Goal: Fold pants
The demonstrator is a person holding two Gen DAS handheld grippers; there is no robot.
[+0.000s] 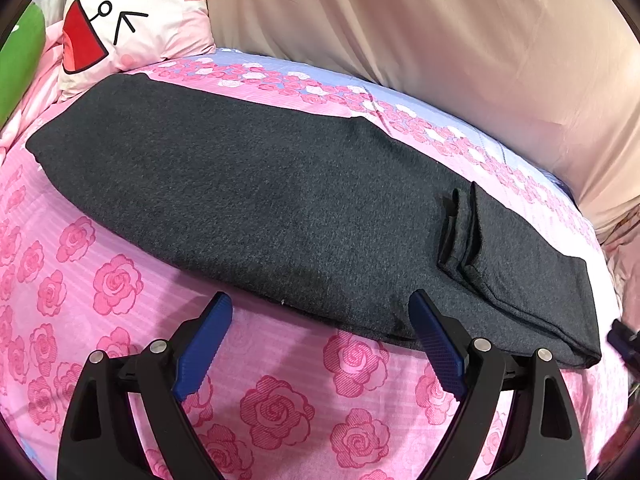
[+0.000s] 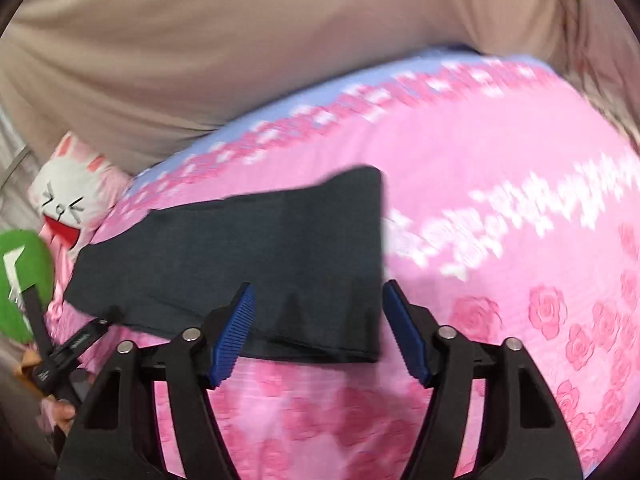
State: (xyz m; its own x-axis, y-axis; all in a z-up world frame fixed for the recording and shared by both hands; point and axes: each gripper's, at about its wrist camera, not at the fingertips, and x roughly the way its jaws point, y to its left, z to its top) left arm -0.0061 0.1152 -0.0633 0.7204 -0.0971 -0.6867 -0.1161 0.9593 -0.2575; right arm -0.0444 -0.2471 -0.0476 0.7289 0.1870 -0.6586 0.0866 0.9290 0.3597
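Currently the dark grey pants (image 1: 248, 200) lie folded into a long strip on the pink rose-print bedsheet (image 1: 280, 408), long axis running from upper left to lower right of the left wrist frame, with hem ends (image 1: 460, 236) doubled back near the lower right. A cartoon rabbit pillow (image 1: 132, 20) sits at upper left beside a green cushion (image 1: 20, 60); beige fabric (image 1: 440, 32) fills the upper right. No legible writing. Left gripper (image 1: 322, 314) stands wide and empty, just short of the pants' near edge. Right gripper (image 2: 318, 300) stands apart, empty, over the pants' end; that view is motion-blurred.
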